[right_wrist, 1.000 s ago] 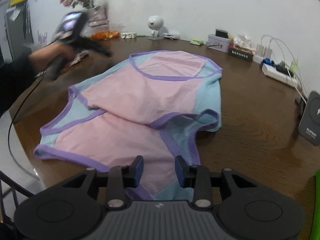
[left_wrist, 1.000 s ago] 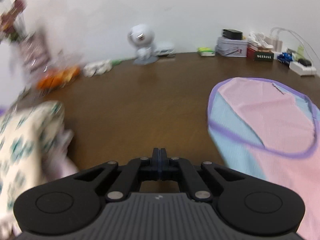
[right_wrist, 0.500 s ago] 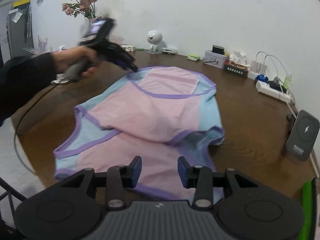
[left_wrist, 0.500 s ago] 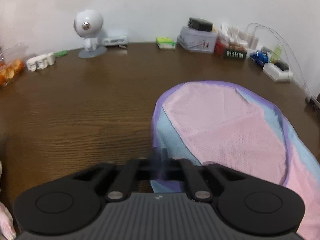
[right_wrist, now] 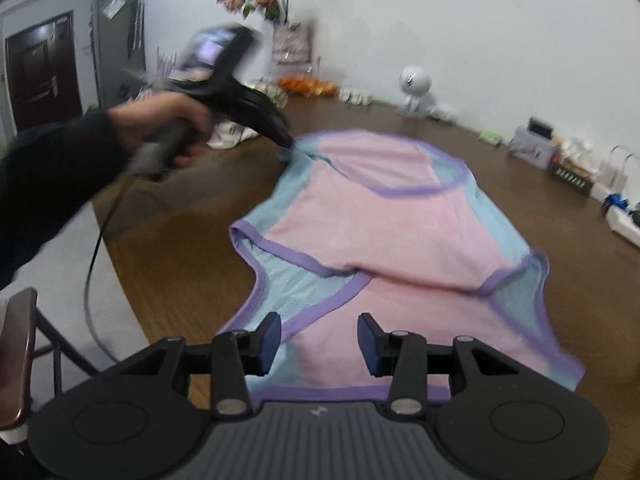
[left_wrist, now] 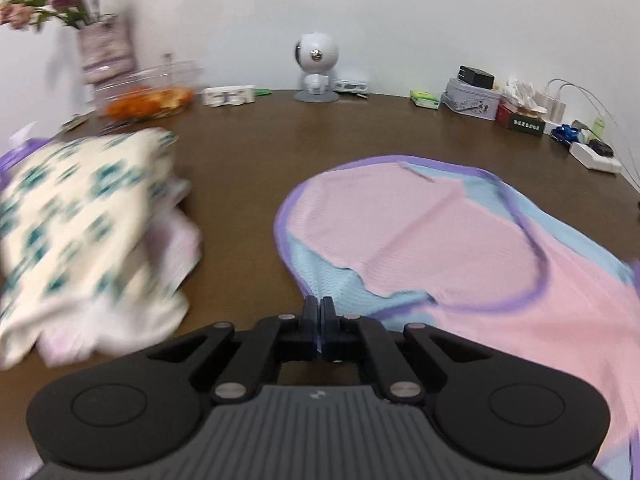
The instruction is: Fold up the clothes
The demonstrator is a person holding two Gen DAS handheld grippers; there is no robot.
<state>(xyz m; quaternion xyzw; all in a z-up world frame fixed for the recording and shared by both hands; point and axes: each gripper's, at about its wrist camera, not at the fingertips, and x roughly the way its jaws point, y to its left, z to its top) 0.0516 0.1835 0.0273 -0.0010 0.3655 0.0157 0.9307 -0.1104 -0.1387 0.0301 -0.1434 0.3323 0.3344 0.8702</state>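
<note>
A pink and light-blue sleeveless garment (left_wrist: 440, 240) with purple trim lies spread on the brown table (left_wrist: 240, 160). My left gripper (left_wrist: 319, 312) is shut at the garment's left edge, and the blue mesh rises to its tips. In the right wrist view a hand (right_wrist: 160, 120) holds that left gripper (right_wrist: 286, 148) at the far left corner of the garment (right_wrist: 400, 232), which looks pinched and tugged. My right gripper (right_wrist: 320, 340) is open above the near hem, its jaws widening, with fabric below them and nothing pressed.
A pile of cream patterned clothes (left_wrist: 80, 220) sits left of the garment. Along the far edge stand a flower vase (left_wrist: 104, 48), a bowl of oranges (left_wrist: 148, 100), a white round camera (left_wrist: 317, 64), a tin box (left_wrist: 472, 98) and a power strip (left_wrist: 596, 156). A chair (right_wrist: 20, 360) is at the near left.
The left gripper swung over from the clothes pile to the garment's left edge and stayed shut. The right gripper's jaws spread wider and it shifted along the near hem.
</note>
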